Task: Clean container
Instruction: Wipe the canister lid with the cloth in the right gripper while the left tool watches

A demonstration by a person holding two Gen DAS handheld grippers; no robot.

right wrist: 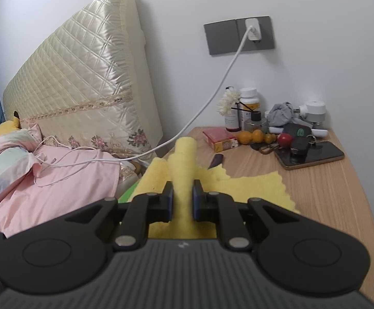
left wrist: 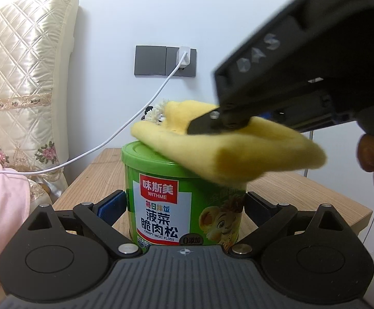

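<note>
Here the left tool (left wrist: 185, 207) clamps the green container (left wrist: 184, 203) between its fingers; above it, the right tool (right wrist: 183, 199) pinches a yellow cloth (left wrist: 228, 152), seemingly touching the lid

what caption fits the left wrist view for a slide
Left tool steadies a green can while the right tool wipes its lid with a yellow cloth.

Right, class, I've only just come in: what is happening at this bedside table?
A person is cleaning a green container with two handheld grippers. The left gripper clamps the container's sides, holding it upright on the wooden table. The right gripper is shut on a folded yellow cloth, which lies across the container's lid.
</note>
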